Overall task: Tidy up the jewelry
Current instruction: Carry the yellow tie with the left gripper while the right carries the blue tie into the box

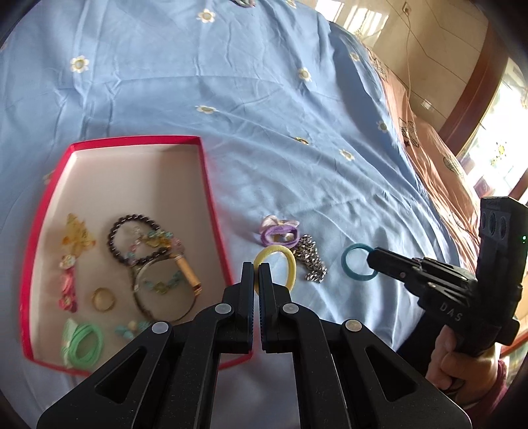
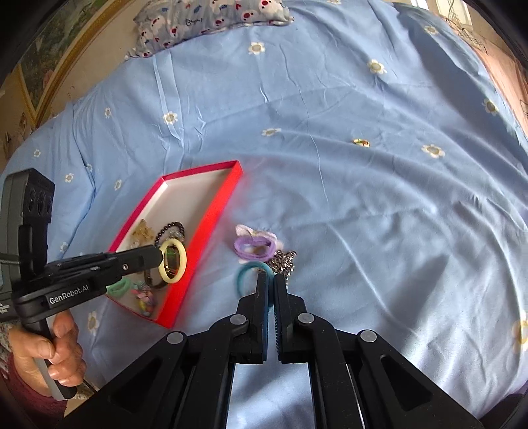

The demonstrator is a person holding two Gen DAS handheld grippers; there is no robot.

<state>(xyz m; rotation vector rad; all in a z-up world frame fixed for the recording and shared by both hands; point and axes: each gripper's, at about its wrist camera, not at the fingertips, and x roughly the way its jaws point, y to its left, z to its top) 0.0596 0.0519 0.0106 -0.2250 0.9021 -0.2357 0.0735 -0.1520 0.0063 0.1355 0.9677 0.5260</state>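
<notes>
A red box (image 1: 211,184) with a white inside lies on the blue bedsheet and holds several bracelets, hair ties and ornaments. My left gripper (image 1: 256,269) is shut on a yellow hair tie (image 1: 287,260) and holds it just right of the box; in the right wrist view the tie (image 2: 172,261) hangs over the box (image 2: 204,227). My right gripper (image 2: 271,280) is shut on a teal hair tie (image 2: 246,274), which also shows in the left wrist view (image 1: 354,262). A purple hair tie (image 1: 279,232) and a silver chain (image 1: 310,260) lie on the sheet between them.
The blue flowered sheet (image 1: 264,99) covers the bed. A patterned pillow (image 2: 211,16) lies at the far end. A pink blanket (image 1: 439,165) runs along the right edge of the bed. A small ornament (image 2: 361,142) lies farther out on the sheet.
</notes>
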